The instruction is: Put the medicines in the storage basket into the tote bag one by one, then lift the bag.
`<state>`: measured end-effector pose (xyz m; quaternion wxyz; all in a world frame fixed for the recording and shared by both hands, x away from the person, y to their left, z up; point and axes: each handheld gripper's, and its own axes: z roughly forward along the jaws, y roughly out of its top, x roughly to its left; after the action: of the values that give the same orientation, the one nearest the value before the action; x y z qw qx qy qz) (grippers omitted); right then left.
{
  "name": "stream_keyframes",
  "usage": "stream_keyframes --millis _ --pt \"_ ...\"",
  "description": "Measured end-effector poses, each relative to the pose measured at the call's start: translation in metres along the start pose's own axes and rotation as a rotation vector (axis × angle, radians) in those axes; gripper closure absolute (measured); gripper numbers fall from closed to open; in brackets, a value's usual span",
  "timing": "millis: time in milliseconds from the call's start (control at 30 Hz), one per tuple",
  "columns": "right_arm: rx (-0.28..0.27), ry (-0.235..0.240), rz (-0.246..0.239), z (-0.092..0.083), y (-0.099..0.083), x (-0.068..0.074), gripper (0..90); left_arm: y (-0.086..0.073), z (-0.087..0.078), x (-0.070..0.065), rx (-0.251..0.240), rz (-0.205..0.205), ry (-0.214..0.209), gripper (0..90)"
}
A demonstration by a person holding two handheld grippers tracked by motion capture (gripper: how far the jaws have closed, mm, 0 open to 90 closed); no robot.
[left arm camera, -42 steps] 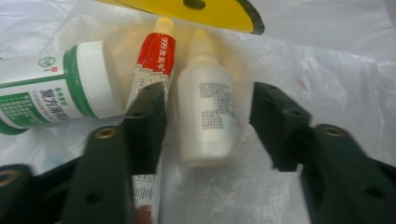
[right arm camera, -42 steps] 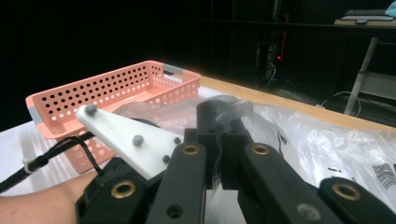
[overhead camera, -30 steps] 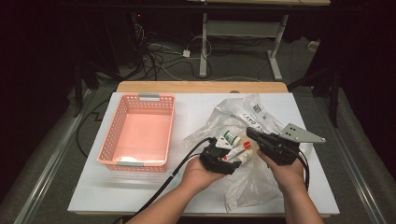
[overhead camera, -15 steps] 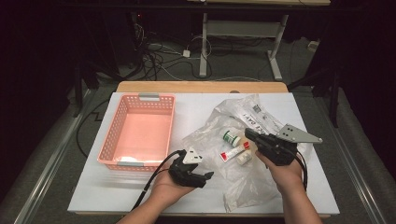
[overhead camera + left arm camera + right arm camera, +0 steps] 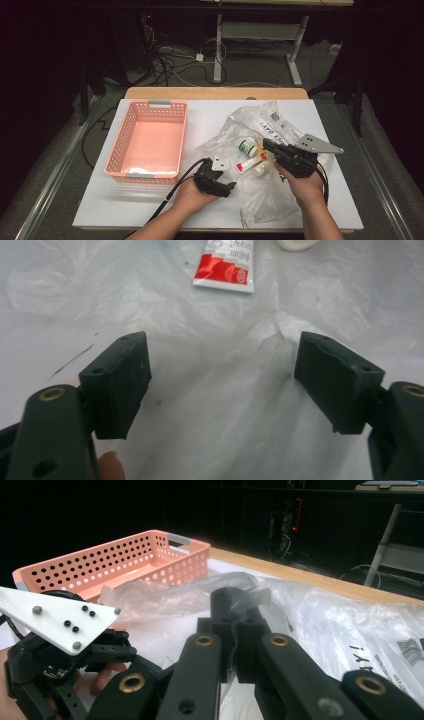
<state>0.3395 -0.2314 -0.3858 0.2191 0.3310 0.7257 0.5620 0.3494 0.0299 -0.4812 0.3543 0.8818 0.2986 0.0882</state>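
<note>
A clear plastic bag (image 5: pixel 272 195) lies crumpled on the white table, with a green-capped bottle (image 5: pixel 247 147), a red and white tube (image 5: pixel 250 163) and a small white round thing (image 5: pixel 260 170) in it. My right gripper (image 5: pixel 266 143) is shut on a fold of the bag's film (image 5: pixel 240 597) and holds it up. My left gripper (image 5: pixel 227 186) sits low at the bag's near left edge. Its jaws have just been opening and stand open (image 5: pixel 222 347), with nothing between them. Bag film (image 5: pixel 220 405) lies beneath, and the tube (image 5: pixel 225 267) is just ahead.
A pink perforated basket (image 5: pixel 115 152) stands at the table's left, with nothing in it; in the right gripper view it is far left (image 5: pixel 100 562). A wooden strip (image 5: pixel 215 93) runs along the table's far edge. Cables and desk legs lie on the floor beyond.
My left hand has drawn back from the items in the bag, left and down toward the table's front, and its jaws have spread. The right gripper has kept still on the bag.
</note>
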Motion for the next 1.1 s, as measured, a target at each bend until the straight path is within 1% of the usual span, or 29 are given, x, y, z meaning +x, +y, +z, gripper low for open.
stream_keyframes --millis 33,67,133,167,233,267,300,333,367,400,433,467,533,567,600,633,667,733,800,867,900,933,1000,1067,1100 --pt "0.002 0.002 -0.004 -0.001 -0.001 0.0 90.0 0.001 0.0 -0.001 -0.008 0.002 -0.008 23.5" --pt "0.002 0.001 -0.004 -0.002 -0.001 0.0 90.0 0.001 0.001 -0.002 -0.019 0.004 -0.018 26.7" --pt "0.003 -0.002 -0.001 -0.004 -0.002 0.001 90.0 0.002 0.002 -0.004 -0.017 0.023 -0.015 33.5" --pt "0.001 -0.001 -0.001 -0.006 -0.003 0.001 90.0 0.003 0.003 -0.004 -0.018 0.016 -0.023 33.7" --pt "0.007 -0.005 0.002 -0.007 -0.005 0.0 90.0 0.005 0.004 -0.005 -0.022 0.007 -0.019 37.0" --pt "0.008 -0.007 0.005 -0.007 -0.006 -0.001 90.0 0.006 0.005 -0.005 -0.017 0.009 -0.02 37.5" --pt "0.01 -0.009 0.007 -0.007 -0.006 -0.001 90.0 0.007 0.006 -0.005 -0.021 0.0 -0.022 37.7" --pt "0.012 -0.011 0.009 -0.008 -0.007 -0.001 90.0 0.008 0.007 -0.005 -0.028 -0.012 -0.036 37.0" --pt "0.011 -0.011 0.01 -0.008 -0.007 -0.001 90.0 0.009 0.008 -0.006 -0.026 -0.007 -0.041 34.9" --pt "0.011 -0.013 0.008 -0.008 -0.007 -0.001 90.0 0.011 0.009 -0.008 -0.024 0.0 -0.029 31.5" --pt "0.009 -0.013 0.007 -0.009 -0.006 -0.001 90.0 0.012 0.01 -0.01 -0.026 0.003 -0.007 24.6" --pt "0.009 -0.015 0.007 -0.009 -0.006 -0.001 90.0 0.013 0.011 -0.011 -0.032 0.004 0.006 19.9" --pt "0.009 -0.015 0.005 -0.009 -0.007 0.0 90.0 0.012 0.011 -0.012 -0.03 -0.005 0.03 19.7" --pt "0.013 -0.016 0.001 -0.009 -0.007 0.0 90.0 0.012 0.011 -0.011 -0.024 -0.018 0.033 20.6" --pt "0.014 -0.017 0.0 -0.009 -0.007 0.0 90.0 0.011 0.01 -0.01 -0.019 -0.027 0.027 28.7" --pt "0.014 -0.015 -0.002 -0.009 -0.007 0.0 90.0 0.01 0.009 -0.01 -0.027 -0.034 0.034 39.6" --pt "0.015 -0.013 -0.002 -0.009 -0.007 0.001 90.0 0.01 0.008 -0.01 -0.032 -0.039 0.038 48.2" --pt "0.018 -0.008 -0.007 -0.009 -0.008 0.002 90.0 0.008 0.007 -0.009 -0.036 -0.056 0.045 60.7" --pt "0.016 -0.005 -0.008 -0.01 -0.008 0.002 90.0 0.007 0.007 -0.007 -0.035 -0.063 0.047 72.5" --pt "0.016 -0.005 -0.004 -0.011 -0.008 0.002 90.0 0.007 0.006 -0.004 -0.038 -0.071 0.035 86.0" --pt "0.015 -0.005 -0.003 -0.011 -0.009 0.002 90.0 0.006 0.006 -0.005 -0.039 -0.07 0.034 88.1" --pt "0.016 -0.005 -0.005 -0.011 -0.009 0.002 90.0 0.006 0.006 -0.005 -0.043 -0.067 0.028 88.4" --pt "0.018 -0.006 -0.005 -0.011 -0.009 0.002 90.0 0.005 0.004 -0.005 -0.052 -0.045 0.012 88.6" --pt "0.019 -0.007 -0.007 -0.011 -0.009 0.002 90.0 0.003 0.0 -0.007 -0.094 -0.031 0.013 88.6" --pt "0.019 -0.009 -0.008 -0.011 -0.009 0.002 90.0 0.001 -0.002 -0.008 -0.106 -0.022 0.02 88.6"
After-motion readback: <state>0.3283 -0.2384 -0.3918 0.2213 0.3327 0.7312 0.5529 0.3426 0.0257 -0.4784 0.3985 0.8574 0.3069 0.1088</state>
